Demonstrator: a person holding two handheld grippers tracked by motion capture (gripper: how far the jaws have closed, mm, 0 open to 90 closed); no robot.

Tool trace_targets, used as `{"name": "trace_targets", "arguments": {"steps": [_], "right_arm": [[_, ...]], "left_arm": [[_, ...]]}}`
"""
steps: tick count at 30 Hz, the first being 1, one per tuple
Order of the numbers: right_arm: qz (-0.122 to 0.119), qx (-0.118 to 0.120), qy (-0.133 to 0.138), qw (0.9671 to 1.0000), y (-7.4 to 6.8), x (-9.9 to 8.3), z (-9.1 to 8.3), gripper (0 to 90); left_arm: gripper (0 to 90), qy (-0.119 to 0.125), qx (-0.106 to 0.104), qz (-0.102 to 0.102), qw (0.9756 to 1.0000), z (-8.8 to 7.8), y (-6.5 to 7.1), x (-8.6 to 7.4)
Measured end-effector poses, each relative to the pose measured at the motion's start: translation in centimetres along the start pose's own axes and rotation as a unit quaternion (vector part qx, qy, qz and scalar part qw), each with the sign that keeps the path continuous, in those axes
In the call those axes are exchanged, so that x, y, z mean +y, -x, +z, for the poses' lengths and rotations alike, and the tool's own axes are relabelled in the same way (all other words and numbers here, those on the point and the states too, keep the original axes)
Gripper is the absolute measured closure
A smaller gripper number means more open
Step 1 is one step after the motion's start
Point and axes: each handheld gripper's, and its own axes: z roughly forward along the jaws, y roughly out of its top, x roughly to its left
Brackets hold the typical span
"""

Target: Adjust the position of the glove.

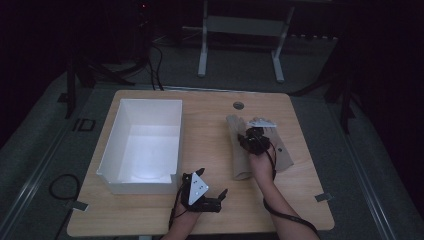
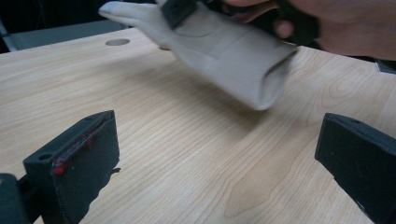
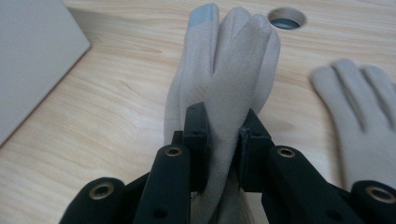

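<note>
Two beige gloves are on the right half of the wooden table (image 1: pixel 210 120). My right gripper (image 3: pixel 224 121) is shut on the left glove (image 3: pixel 233 56), pinching its fabric between the black pads, and the glove's fingers point away. In the high view this gripper (image 1: pixel 252 135) sits over that glove (image 1: pixel 238 157). The second glove (image 3: pixel 364 107) lies flat on the wood to its right (image 1: pixel 283 155). My left gripper (image 1: pixel 214 181) rests near the front edge, open, with bare wood between its jaws (image 2: pixel 217 126). In the left gripper view the held glove (image 2: pixel 224 51) hangs off the table under the right hand.
A white open box (image 1: pixel 145 102) stands on the left half of the table, and its wall (image 3: pixel 32 56) is to the left of the held glove. A round cable hole (image 1: pixel 238 105) sits near the far edge. Bare wood lies between the box and the gloves.
</note>
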Motion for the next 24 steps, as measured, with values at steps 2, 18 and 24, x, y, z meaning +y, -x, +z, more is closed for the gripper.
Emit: {"name": "trace_targets", "arguments": {"steps": [2,18,24], "right_arm": [[0.015,-0.007,0.006,0.9998,0.1,-0.6,-0.7,76.9],[0.028,-0.034,-0.033,0.9985,0.3,-4.7,1.9,69.4],[0.009,-0.039,-0.031,0.9987,-0.2,-5.7,2.7,54.2]], "left_arm": [[0.2,-0.001,0.000,0.002,1.0000,0.0,0.0,0.0],[0.2,-0.001,-0.001,0.000,1.0000,0.0,0.0,0.0],[0.3,-0.001,-0.001,0.001,1.0000,0.0,0.0,0.0]]}}
